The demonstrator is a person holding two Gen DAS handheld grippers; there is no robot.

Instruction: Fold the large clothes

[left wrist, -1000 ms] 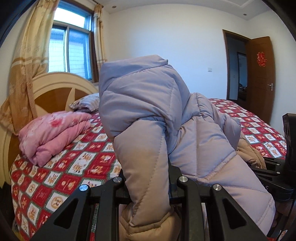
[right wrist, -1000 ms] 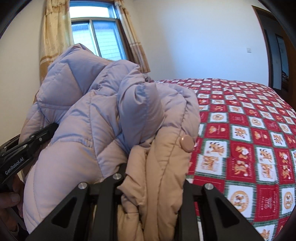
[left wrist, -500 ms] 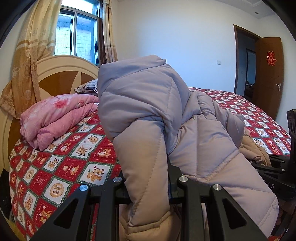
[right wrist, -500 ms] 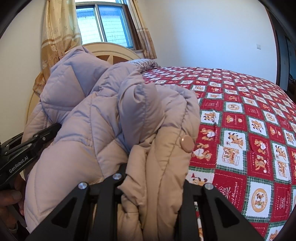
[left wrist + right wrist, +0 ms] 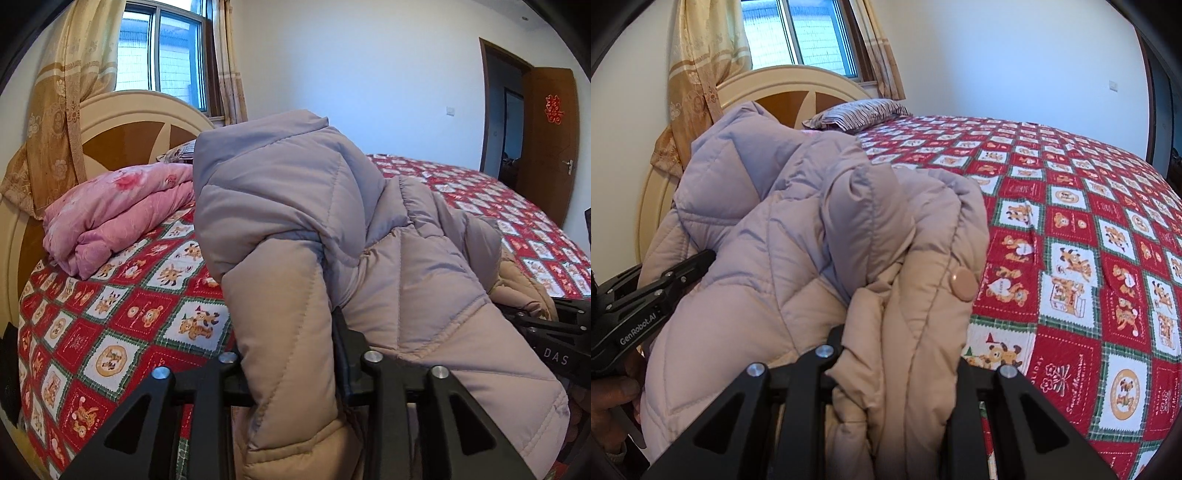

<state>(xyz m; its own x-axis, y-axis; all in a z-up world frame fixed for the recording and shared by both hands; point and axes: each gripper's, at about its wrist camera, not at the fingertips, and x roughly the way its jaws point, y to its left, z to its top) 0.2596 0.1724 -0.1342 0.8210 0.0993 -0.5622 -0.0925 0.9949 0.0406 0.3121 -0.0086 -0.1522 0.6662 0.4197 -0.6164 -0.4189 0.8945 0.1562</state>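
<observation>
I am holding 1 padded coat [image 5: 369, 236] up over the near edge of the bed [image 5: 1071, 229], gripping it with 2 grippers. My left gripper [image 5: 291, 369] is loosening: its jaws have just been opening, with a thick quilted fold between them, and I cannot tell whether the pads are pressing on it. My right gripper [image 5: 897, 369] is clamping narrowly on a bunched beige edge of the coat, just below its 1 round snap button [image 5: 963, 284].

I am judging that the risk lies on the left side. If that gripper is letting go before the coat is resting on the bed, the heavy hooded end may be sliding off toward the floor, dragging the bundle crooked and spoiling the fold. The slippery shell fabric may also be creeping out of the right gripper under the extra weight.

Beyond the coat, toward the headboard [image 5: 110, 125], I am counting 1 folded pink quilt [image 5: 118, 214] and 1 striped pillow [image 5: 857, 114]. Behind the headboard there is 1 window [image 5: 801, 33].
</observation>
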